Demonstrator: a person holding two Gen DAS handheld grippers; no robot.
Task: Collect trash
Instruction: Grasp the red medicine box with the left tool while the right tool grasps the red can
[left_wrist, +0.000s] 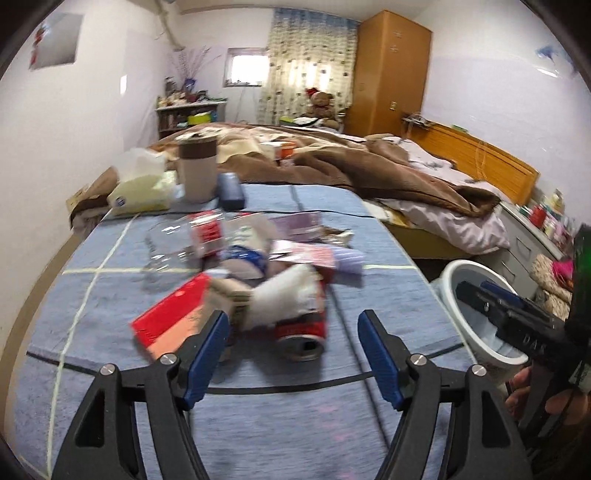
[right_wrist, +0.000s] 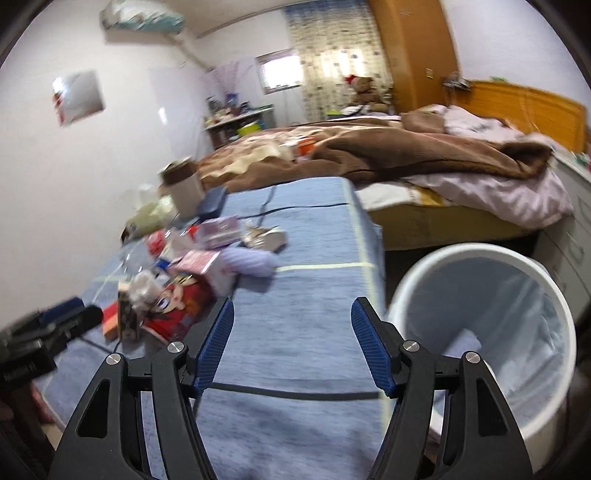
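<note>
A pile of trash lies on the blue cloth table: a red can on its side, a crumpled white tissue, a red and pink carton, a clear plastic bottle and a lilac wrapper. My left gripper is open and empty, its jaws on either side of the can, just short of it. My right gripper is open and empty above the table, right of the pile. A white bin with a clear liner stands off the table's right edge.
A beige cup with a brown band, a dark blue case and a pale plastic bag stand at the table's far end. A bed with brown blankets lies beyond. Grey drawers stand right of the bin.
</note>
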